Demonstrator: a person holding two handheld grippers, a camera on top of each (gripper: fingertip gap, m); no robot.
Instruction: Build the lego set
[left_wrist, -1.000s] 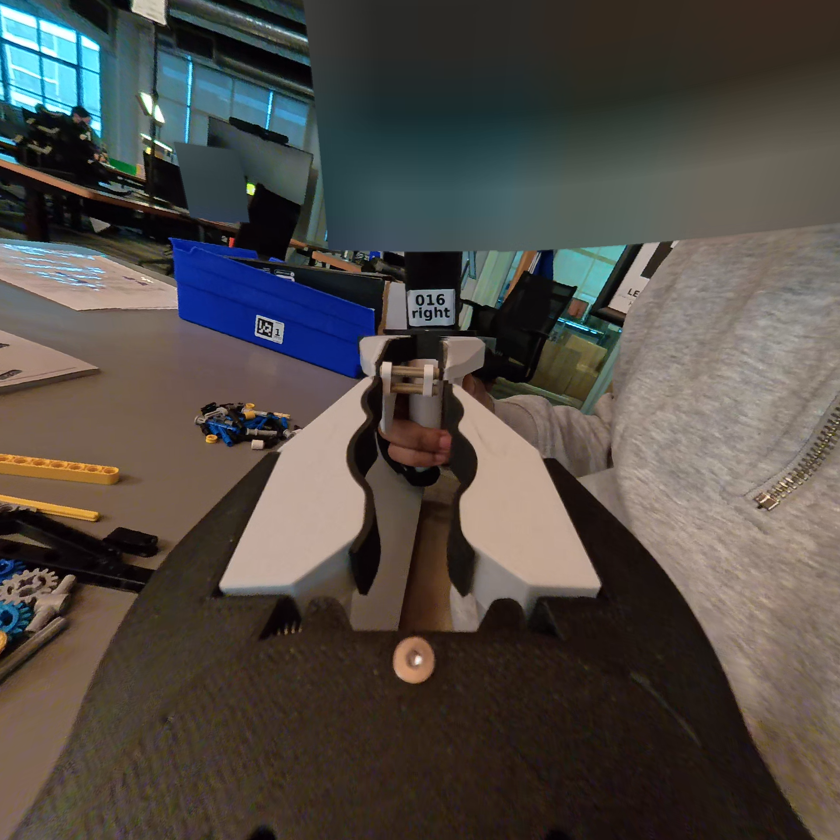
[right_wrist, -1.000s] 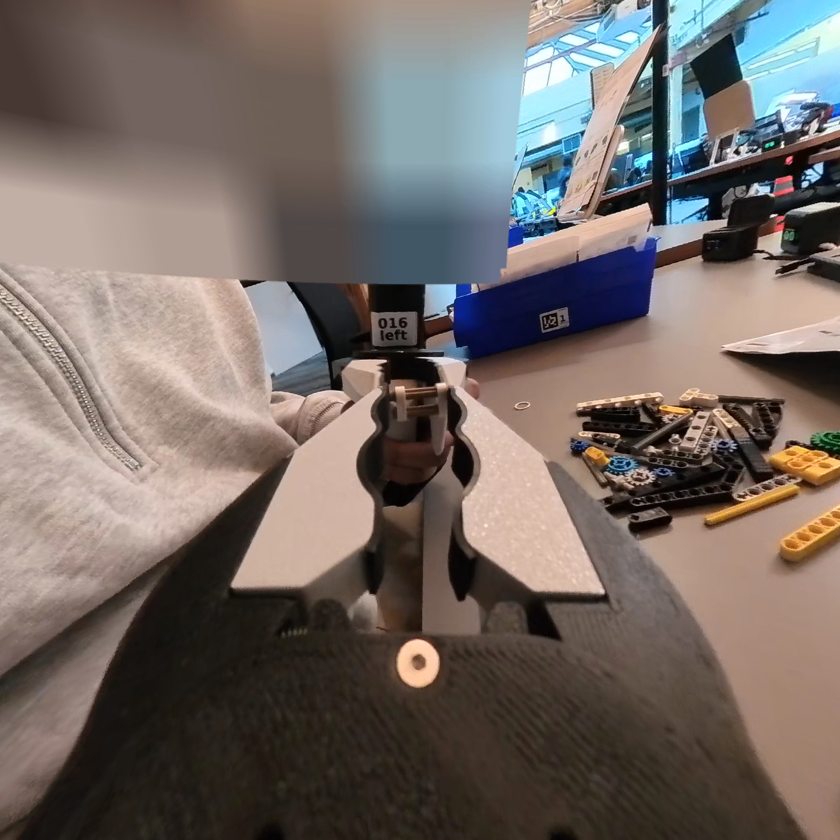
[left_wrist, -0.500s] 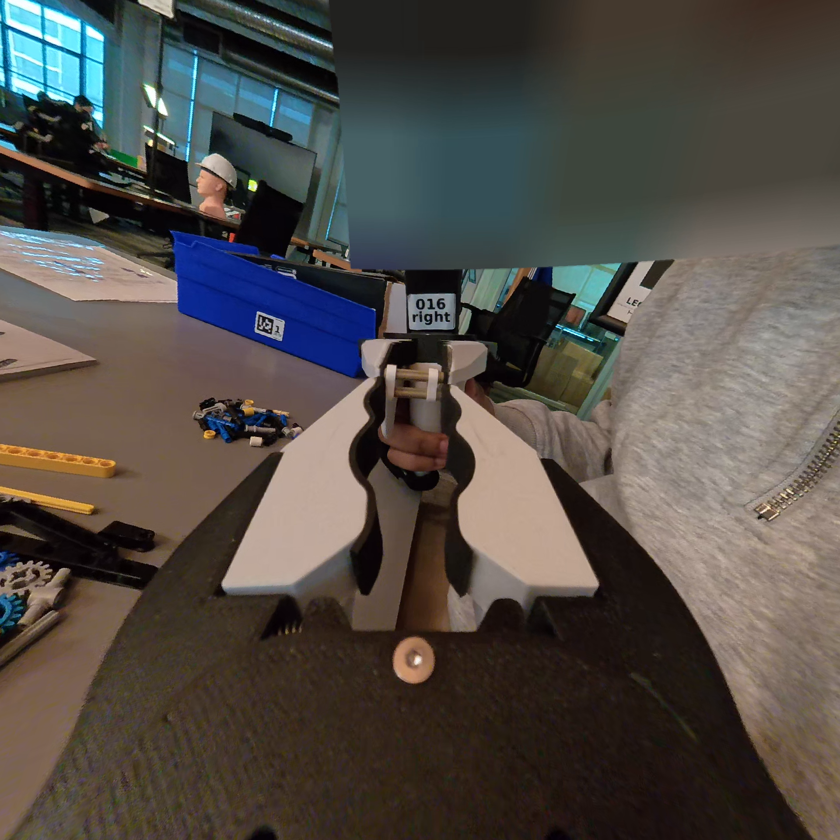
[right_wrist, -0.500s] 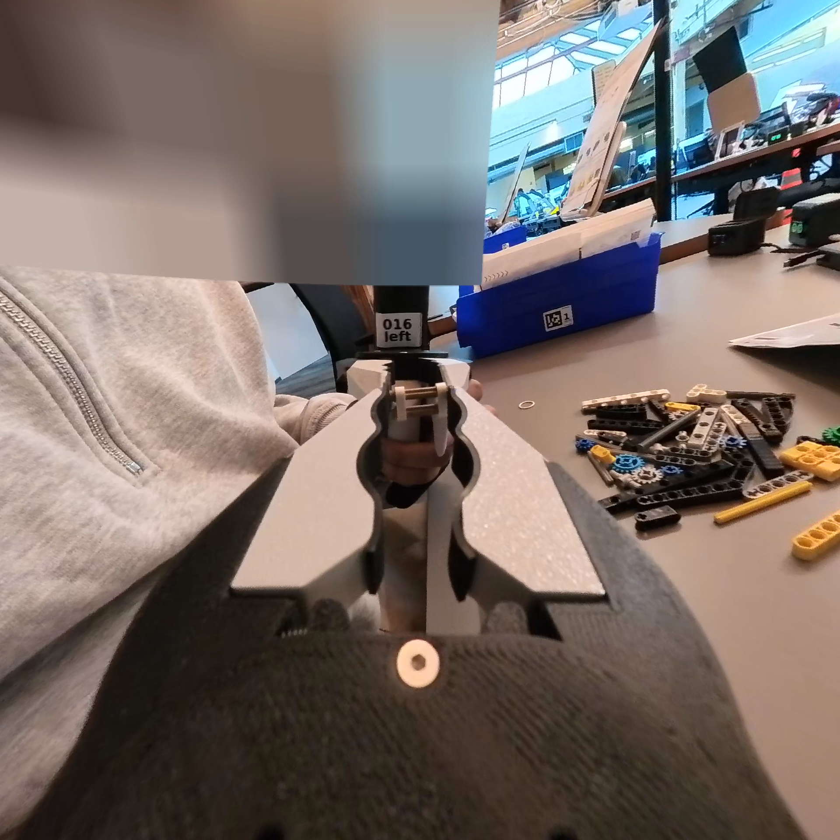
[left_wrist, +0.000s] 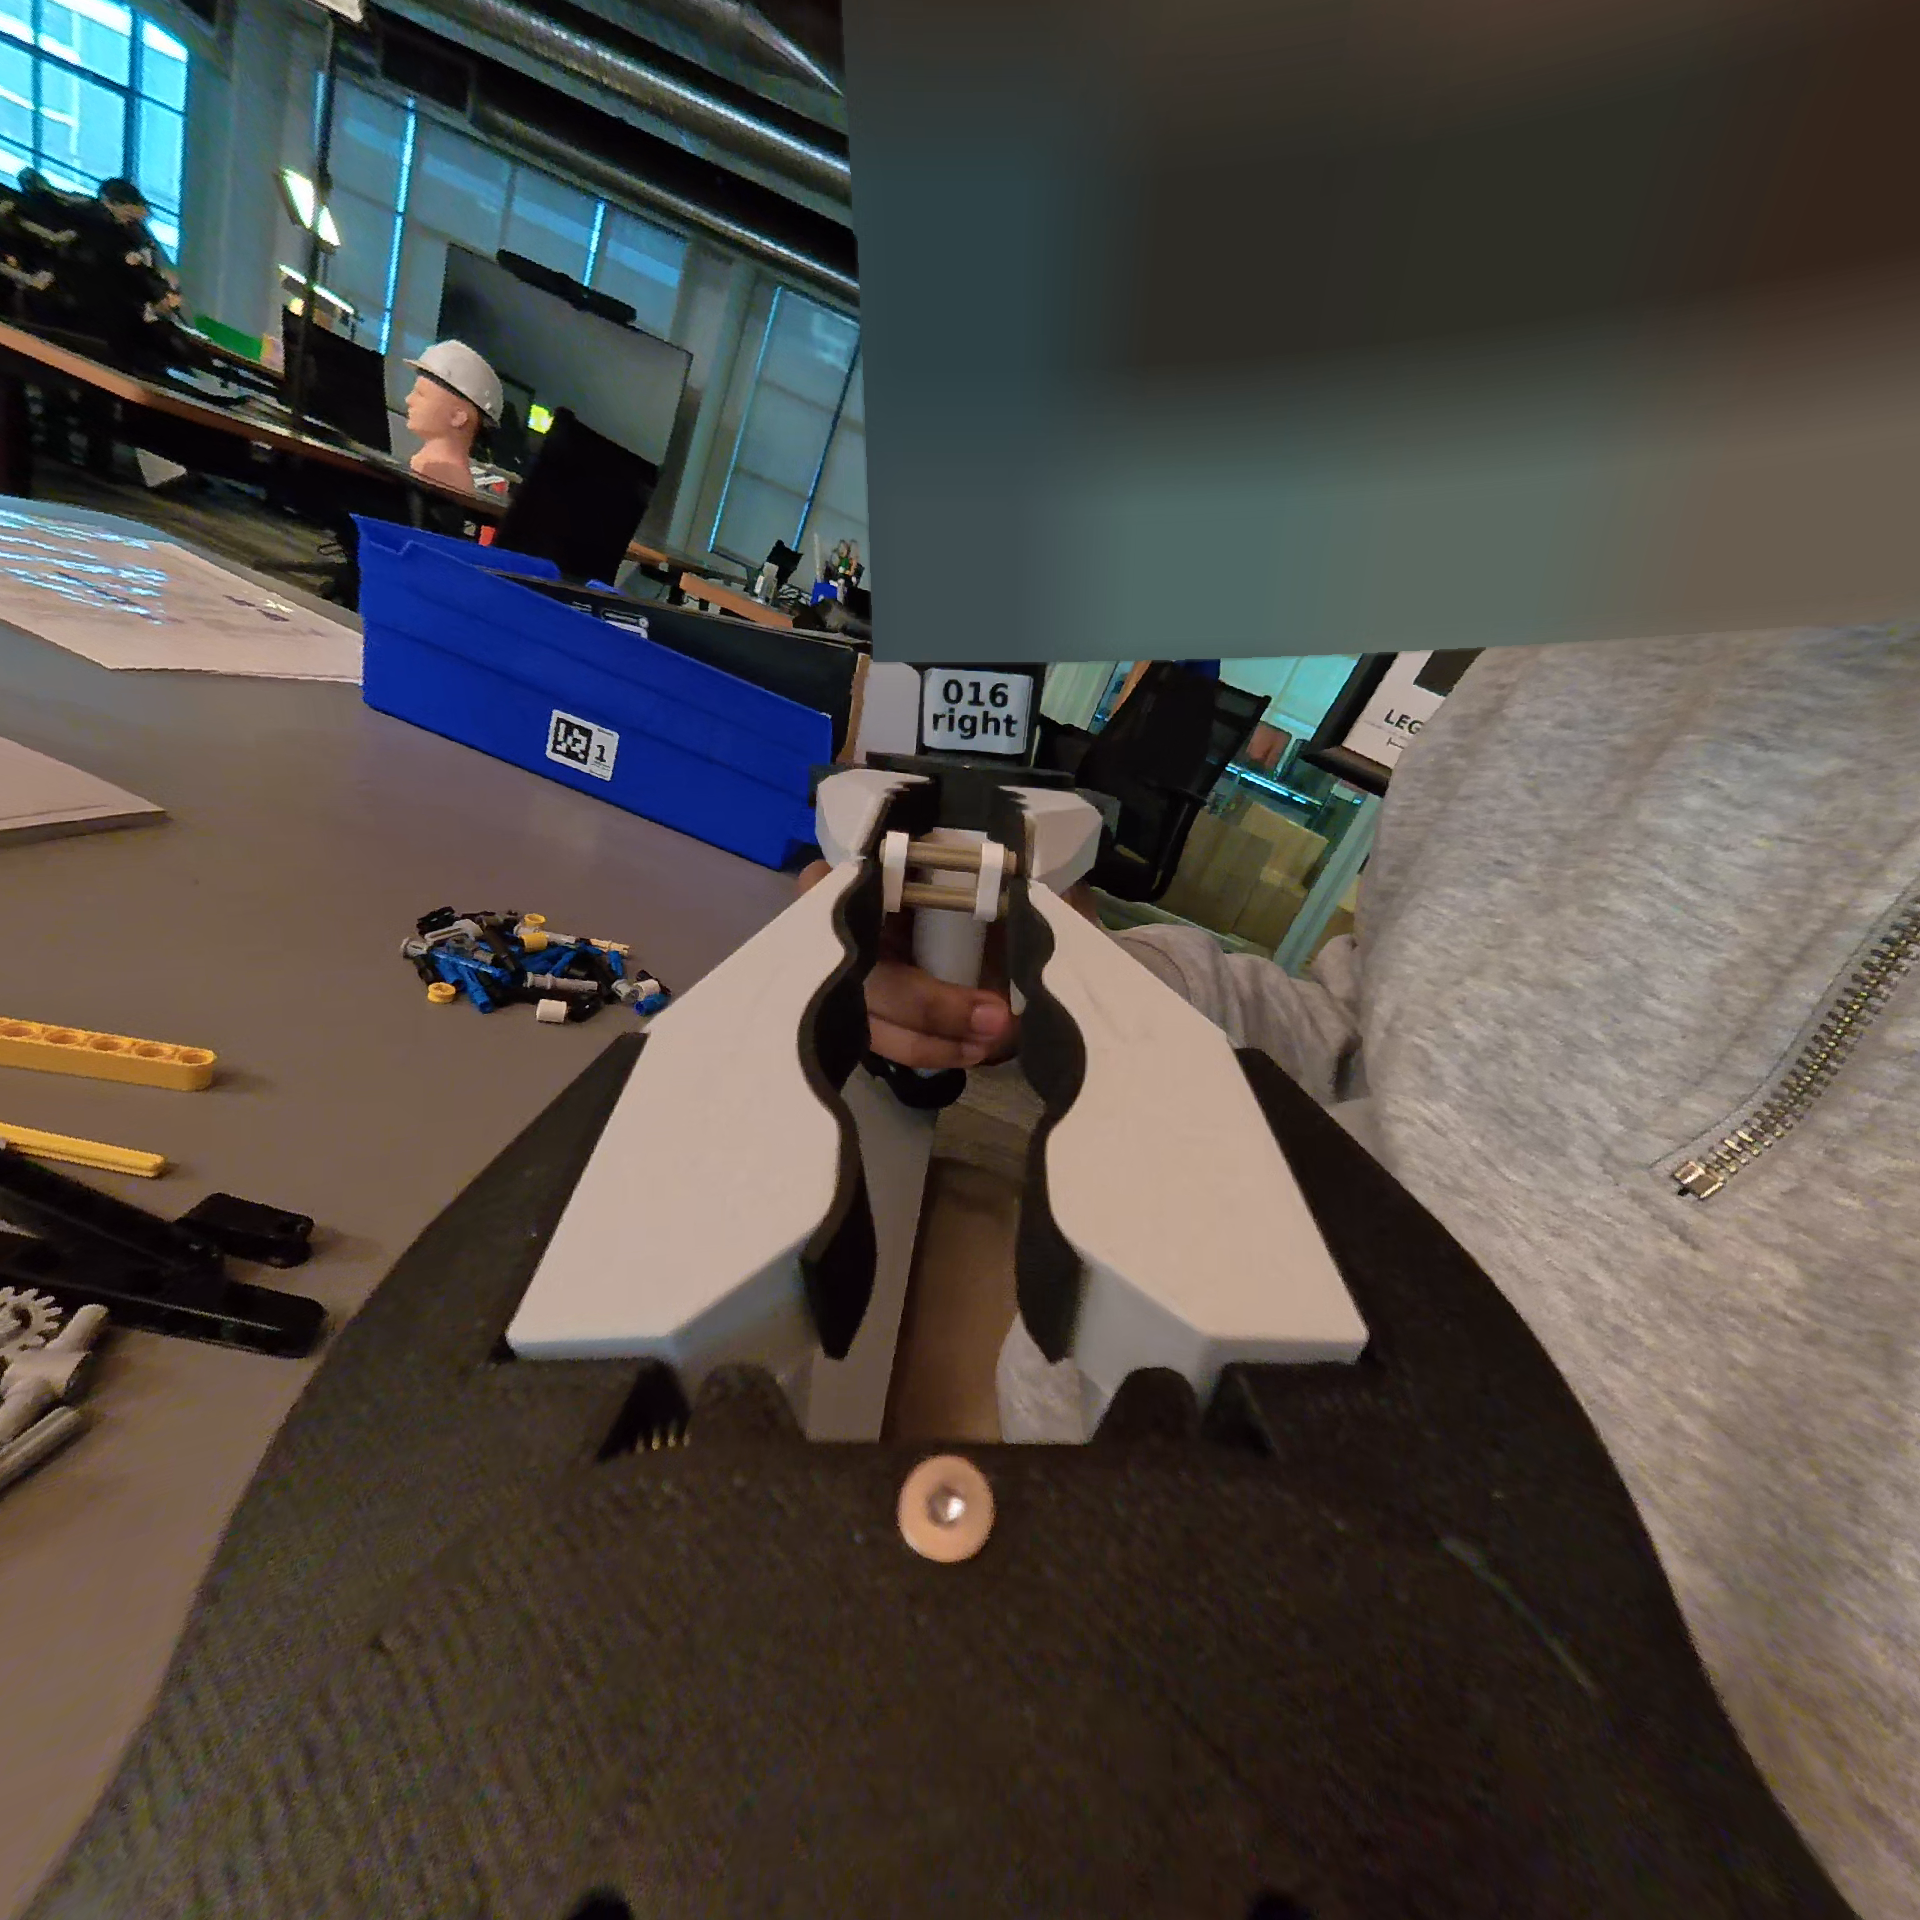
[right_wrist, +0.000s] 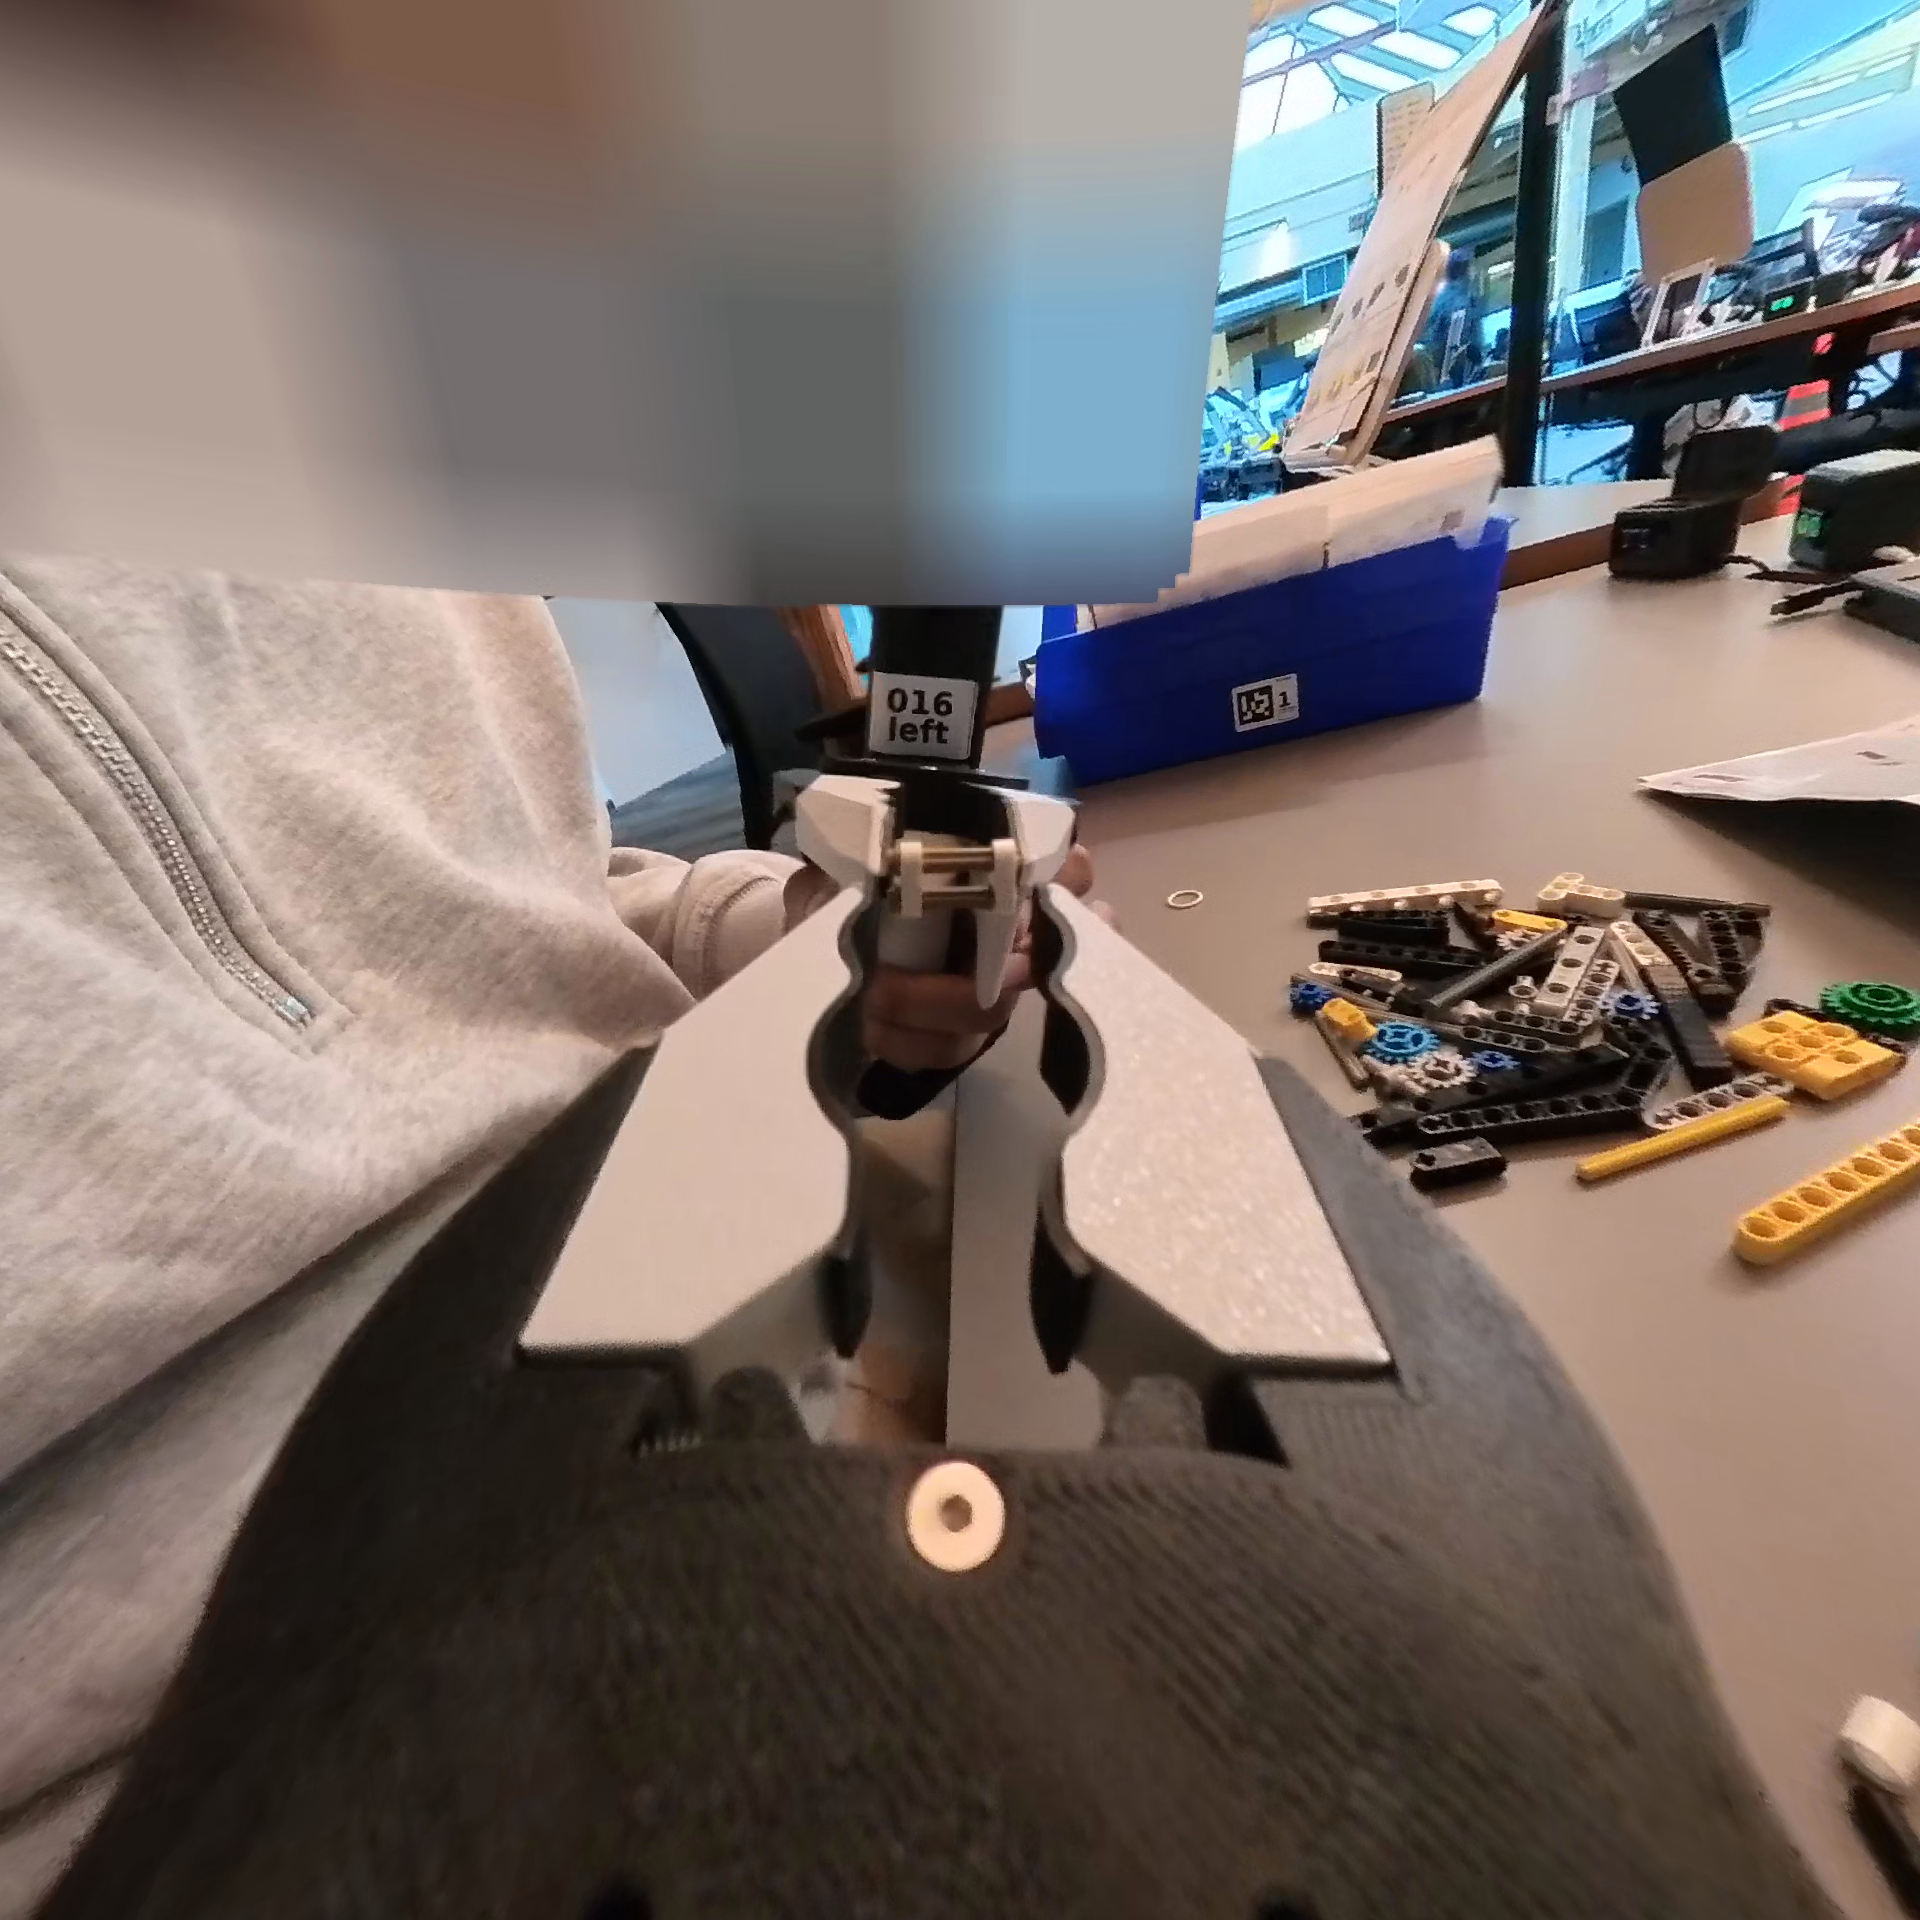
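A small lego assembly (left_wrist: 943, 878), two white connectors joined by two tan pins, hangs in the air above the table's near edge. My left gripper (left_wrist: 940, 906) and my right gripper (left_wrist: 945, 821) point at each other, tip to tip, and both look shut on it. The right wrist view shows the same assembly (right_wrist: 956, 875) between my right gripper (right_wrist: 951, 925) and my left gripper (right_wrist: 935, 831). A hand is behind each far gripper. Loose lego parts (right_wrist: 1538, 1018) lie piled on the grey table, with a smaller pile (left_wrist: 525, 971) farther off.
A yellow beam (right_wrist: 1839, 1195), a yellow axle (right_wrist: 1683, 1138), a green gear (right_wrist: 1870, 1003) and black beams (left_wrist: 156, 1268) lie by the piles. A blue bin (left_wrist: 623, 707) stands at the back, also in the right wrist view (right_wrist: 1278, 665). Paper sheets (right_wrist: 1797, 774) lie nearby. A grey hoodie (left_wrist: 1662, 1039) fills one side. My left and right fingertips are right by each other. Both grippers' tips are roughly 20 cm from the yellow axle (right_wrist: 1683, 1138).
Both grippers stay tip to tip on the assembly. The pair has turned slightly, so the background has drifted a little in both views.
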